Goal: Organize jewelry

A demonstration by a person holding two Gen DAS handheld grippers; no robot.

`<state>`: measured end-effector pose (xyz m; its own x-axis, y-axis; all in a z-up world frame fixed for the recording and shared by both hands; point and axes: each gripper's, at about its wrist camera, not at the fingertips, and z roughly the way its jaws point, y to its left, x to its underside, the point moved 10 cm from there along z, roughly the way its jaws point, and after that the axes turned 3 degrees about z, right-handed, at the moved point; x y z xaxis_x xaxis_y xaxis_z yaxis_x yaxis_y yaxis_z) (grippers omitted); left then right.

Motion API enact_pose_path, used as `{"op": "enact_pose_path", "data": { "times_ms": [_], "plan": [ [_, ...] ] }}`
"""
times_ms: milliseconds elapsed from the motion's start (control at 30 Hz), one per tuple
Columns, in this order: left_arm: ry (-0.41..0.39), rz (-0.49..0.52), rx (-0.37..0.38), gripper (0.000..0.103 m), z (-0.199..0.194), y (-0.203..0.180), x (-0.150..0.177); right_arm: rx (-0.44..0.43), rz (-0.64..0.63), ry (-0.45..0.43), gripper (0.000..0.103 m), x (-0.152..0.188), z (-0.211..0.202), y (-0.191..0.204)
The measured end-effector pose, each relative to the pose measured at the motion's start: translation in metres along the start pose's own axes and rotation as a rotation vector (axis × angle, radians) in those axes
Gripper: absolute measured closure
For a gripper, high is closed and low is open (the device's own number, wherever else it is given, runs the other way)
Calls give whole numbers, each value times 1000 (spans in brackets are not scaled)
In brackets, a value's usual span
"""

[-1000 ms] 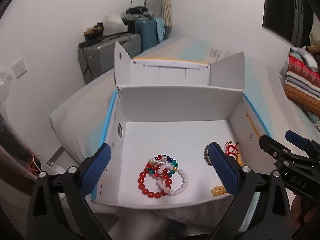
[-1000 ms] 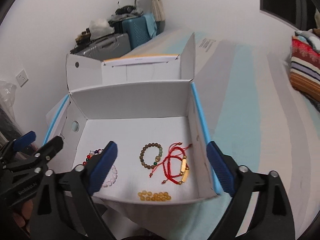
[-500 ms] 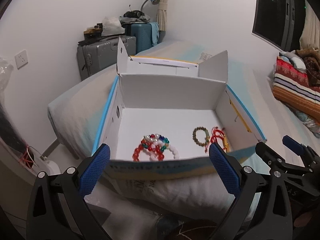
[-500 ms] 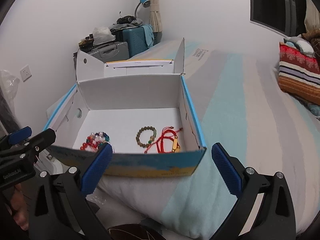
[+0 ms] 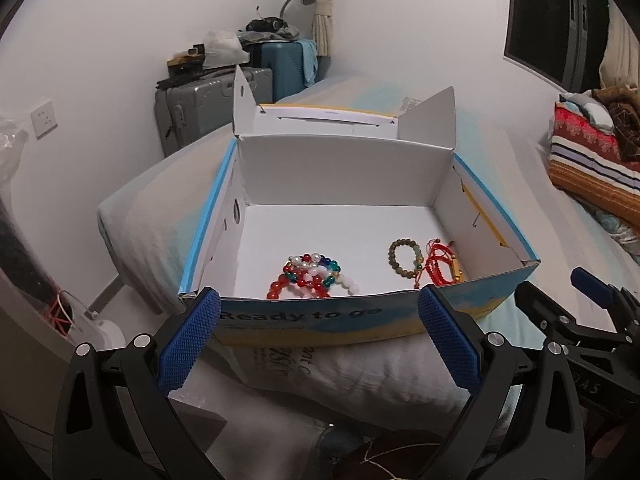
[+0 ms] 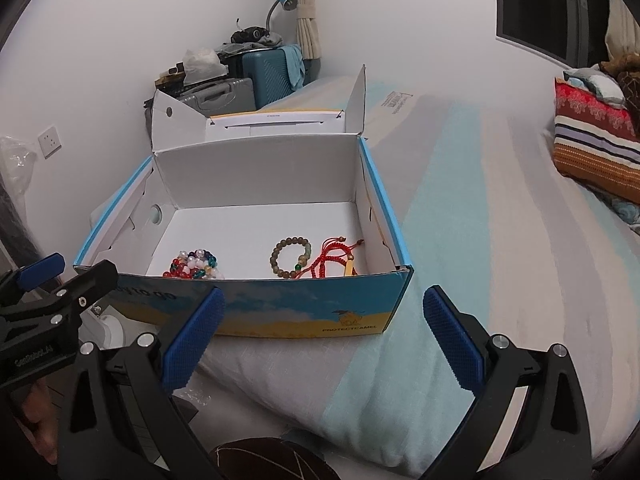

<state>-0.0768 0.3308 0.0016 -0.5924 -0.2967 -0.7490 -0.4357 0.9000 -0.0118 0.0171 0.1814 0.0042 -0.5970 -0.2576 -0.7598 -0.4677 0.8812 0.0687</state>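
both empty: left gripper (image 5: 318, 338) and right gripper (image 6: 323, 334) spread wide short of the box (image 6: 304, 312). beyond its front wall lie beaded bracelets (image 5: 310, 276) and red cord bracelet (image 6: 334, 260); clear the wall, then descend steeply.

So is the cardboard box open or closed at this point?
Open. The cardboard box has its lid folded back behind the rear wall with flaps up, and the bead bracelets lie visible on its floor.

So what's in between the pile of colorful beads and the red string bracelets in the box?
The brown bead bracelet lies between the colorful bead pile and the red string bracelets, nearer the red ones. Between it and the pile, the box floor is bare. The right wrist view shows it best.
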Motion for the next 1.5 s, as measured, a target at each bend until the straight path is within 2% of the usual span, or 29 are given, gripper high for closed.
{"op": "enact_pose_path", "data": {
  "times_ms": [133,300,433,867,1500],
  "plan": [
    [-9,15,-20,6,1,1,0,-1,0,3,8,1,0,-1],
    [2,5,4,6,3,-1,0,9,-2,5,8,0,1,-2],
    [0,9,-14,6,3,0,0,12,-1,9,8,1,3,-4],
    [0,9,12,6,3,-3,-2,14,-3,12,8,1,4,-1],
    [-5,27,8,6,2,-8,1,21,0,22,8,2,7,-2]
  ]
}}
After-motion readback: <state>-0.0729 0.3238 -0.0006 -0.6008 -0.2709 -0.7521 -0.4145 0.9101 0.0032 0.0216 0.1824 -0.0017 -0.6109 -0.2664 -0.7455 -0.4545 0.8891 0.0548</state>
